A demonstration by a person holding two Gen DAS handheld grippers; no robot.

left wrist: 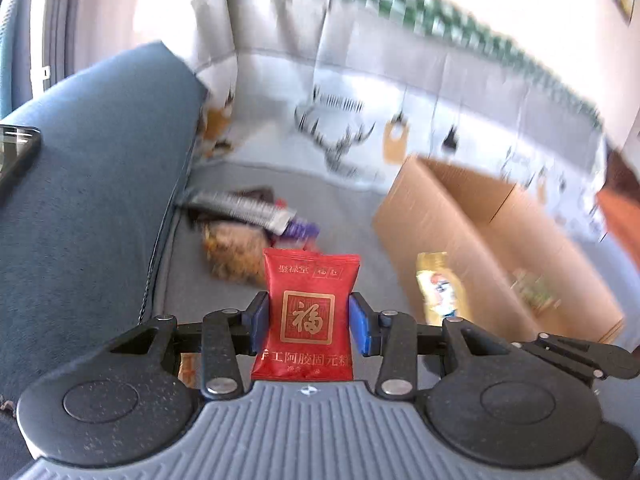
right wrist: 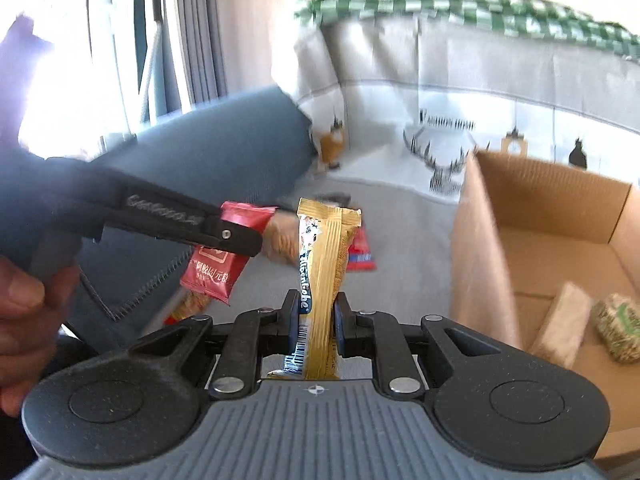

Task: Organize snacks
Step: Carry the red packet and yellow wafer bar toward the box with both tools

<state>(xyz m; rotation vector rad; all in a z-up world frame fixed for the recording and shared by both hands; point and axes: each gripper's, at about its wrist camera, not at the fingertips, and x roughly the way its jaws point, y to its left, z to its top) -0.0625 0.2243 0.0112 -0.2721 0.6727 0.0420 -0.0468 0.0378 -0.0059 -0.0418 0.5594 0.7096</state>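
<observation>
Two grippers are in view, each carrying one snack. The left gripper (left wrist: 308, 322) has its blue-padded jaws closed partway on a single red foil sachet with gold Chinese lettering (left wrist: 307, 316), which stands upright between the pads, pressed on both sides. The right wrist view shows the same red sachet (right wrist: 218, 258) hanging from the left gripper's black fingers, lifted clear of the sofa, with a hand (right wrist: 24, 312) gripping the handle at the left edge.

The right gripper (right wrist: 316, 322) has its jaws drawn narrow on one long gold-wrapped snack bar (right wrist: 326, 280), held upright with its barcode end down near the gripper body.

One open brown cardboard box (right wrist: 560, 204) stands on the grey sofa seat (left wrist: 348, 208) to the right of both grippers. Inside it lie two items: a pale oblong packet (right wrist: 564, 328) and, just beside it, a green-and-tan wrapped packet (right wrist: 616, 324).

Left loose on the seat is a small blurred heap (left wrist: 244, 228) by the blue-grey cushion (left wrist: 100, 152); at least three wrappers show there, silver-grey, purple and golden-brown, but the exact count cannot be told. One dark phone (left wrist: 16, 156) lies on the cushion.
</observation>
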